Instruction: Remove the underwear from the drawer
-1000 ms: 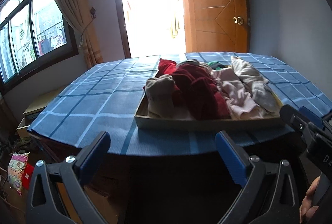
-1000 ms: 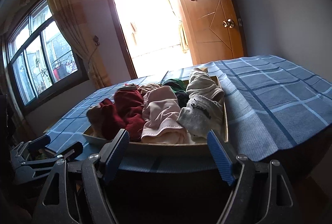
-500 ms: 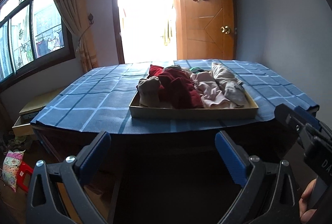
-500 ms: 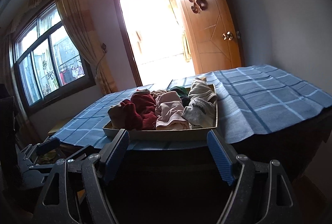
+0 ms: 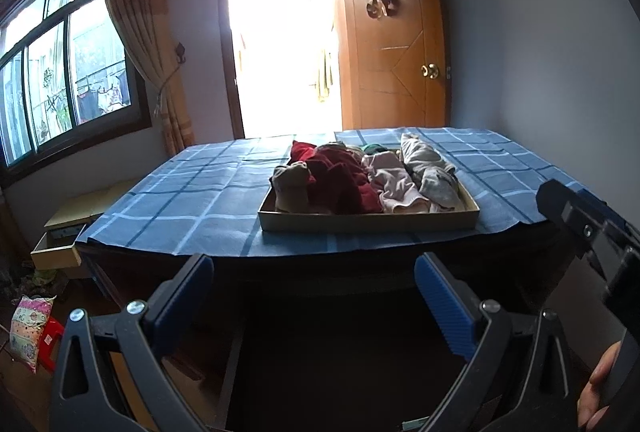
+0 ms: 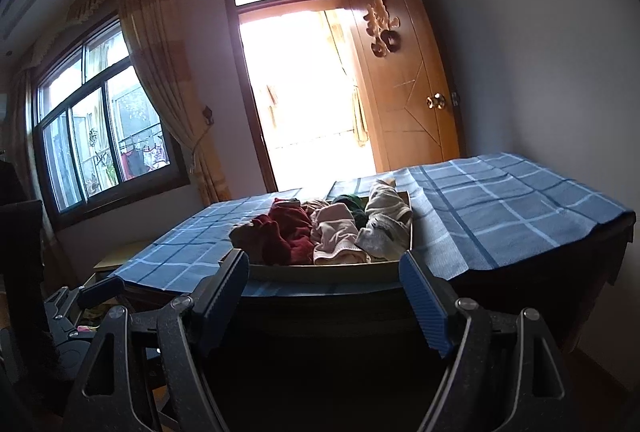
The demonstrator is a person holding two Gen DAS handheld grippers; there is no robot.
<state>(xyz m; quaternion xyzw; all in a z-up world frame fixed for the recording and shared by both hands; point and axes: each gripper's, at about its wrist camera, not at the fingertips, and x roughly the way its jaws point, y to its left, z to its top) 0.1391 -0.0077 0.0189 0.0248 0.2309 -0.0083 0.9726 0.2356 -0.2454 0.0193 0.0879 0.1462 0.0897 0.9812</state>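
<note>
A worktop (image 5: pixel 192 199) under blue checked cloth carries the shallow drawer (image 5: pixel 368 222) at twelve o'clock, heaped with underwear (image 5: pixel 344 179). Left gripper (image 5: pixel 314 292) and right gripper (image 6: pixel 324 288) hang back, fingers spread, empty. Any pick means reaching forward.

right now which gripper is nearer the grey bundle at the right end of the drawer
Right, as far as I can tell. The right gripper faces the grey bundle almost head-on; the left gripper sits back and further left. Both are open.
</note>
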